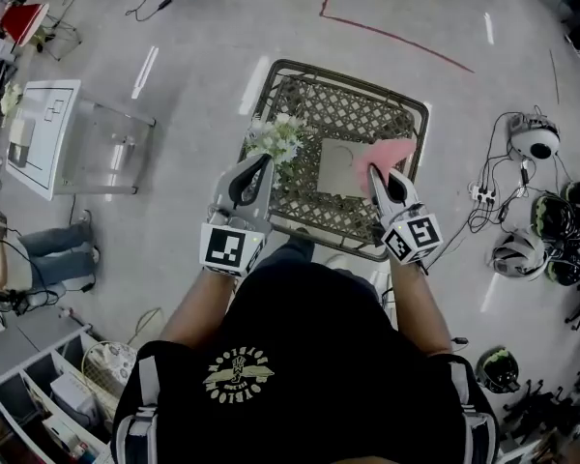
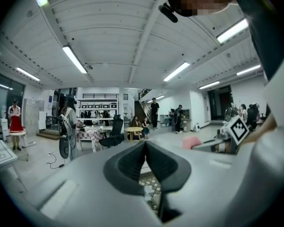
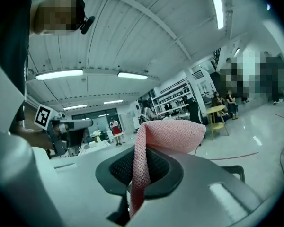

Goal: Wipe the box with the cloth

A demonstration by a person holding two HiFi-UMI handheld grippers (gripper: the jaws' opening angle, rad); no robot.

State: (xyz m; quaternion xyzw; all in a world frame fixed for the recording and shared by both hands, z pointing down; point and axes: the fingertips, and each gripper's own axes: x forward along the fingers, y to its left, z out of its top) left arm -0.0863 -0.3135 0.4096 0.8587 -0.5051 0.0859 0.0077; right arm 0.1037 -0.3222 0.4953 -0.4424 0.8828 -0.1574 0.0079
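Observation:
A flat beige box (image 1: 339, 168) lies on a dark lattice-top table (image 1: 309, 95). My right gripper (image 1: 380, 175) is shut on a pink cloth (image 1: 392, 152) that hangs over the box's right edge. In the right gripper view the cloth (image 3: 166, 135) is pinched between the jaws and flops over to the right above that gripper (image 3: 140, 151). My left gripper (image 1: 262, 168) is shut with nothing in it, at the table's near left beside white flowers (image 1: 275, 140). The left gripper view shows its jaws (image 2: 145, 144) closed together, with the pink cloth (image 2: 191, 142) off to the right.
A white cabinet with a clear panel (image 1: 75, 139) stands on the floor to the left. Helmets (image 1: 534, 139) and cables (image 1: 483, 195) lie on the floor at right. Shelving (image 1: 48, 394) is at the near left. People stand far off in the room (image 2: 154, 111).

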